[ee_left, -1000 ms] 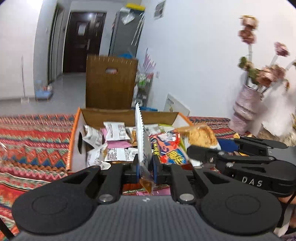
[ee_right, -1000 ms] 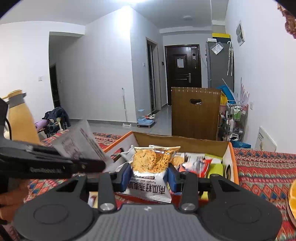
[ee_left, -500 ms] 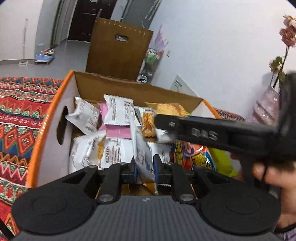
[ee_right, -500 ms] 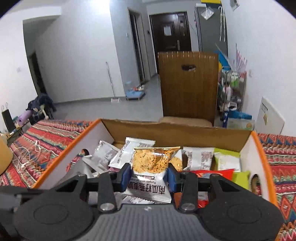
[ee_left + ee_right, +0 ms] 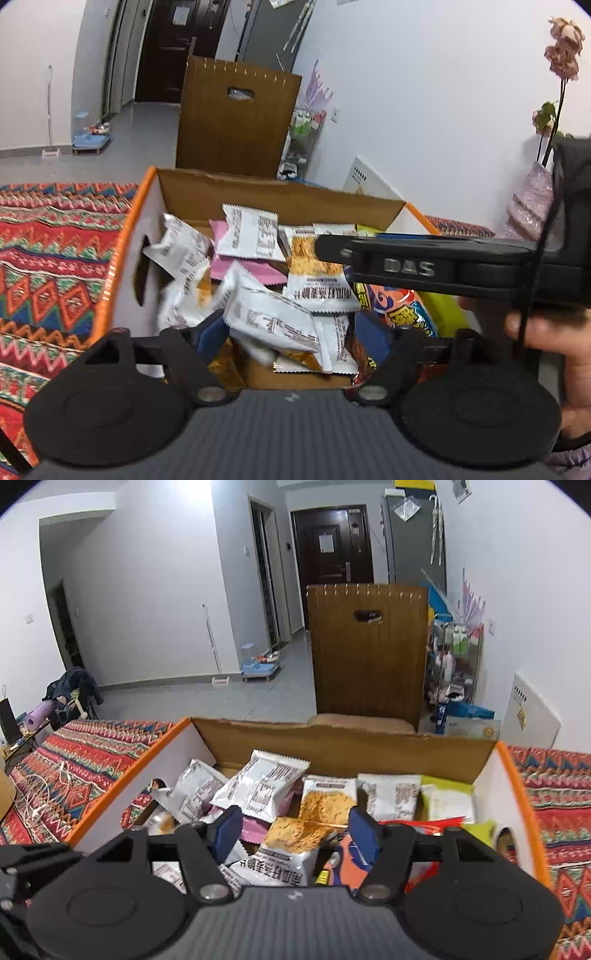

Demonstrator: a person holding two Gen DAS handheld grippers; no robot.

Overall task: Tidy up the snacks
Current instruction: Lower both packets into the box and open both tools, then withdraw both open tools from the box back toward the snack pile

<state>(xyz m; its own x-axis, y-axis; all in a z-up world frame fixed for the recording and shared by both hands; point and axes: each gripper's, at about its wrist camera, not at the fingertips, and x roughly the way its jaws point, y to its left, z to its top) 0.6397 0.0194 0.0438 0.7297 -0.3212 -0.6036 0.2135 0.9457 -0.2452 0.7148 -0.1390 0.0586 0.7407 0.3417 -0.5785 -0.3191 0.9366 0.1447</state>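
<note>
Both grippers gape over the box (image 5: 509, 775); only left view shows a hand (image 5: 576, 354).

The box (image 5: 513, 771) is showing orange edges, white sides and a brown inside. The packets (image 5: 264, 788) are showing white with black print; one (image 5: 295, 836) is showing speckled orange. The tongs (image 5: 295, 830) are showing black with blue pads (image 5: 227, 829). The cloth (image 5: 557, 812) is showing red zigzags.

Even indoor light, ceiling glare top of right view, fisheye-bent edges, slight motion blur.
</note>
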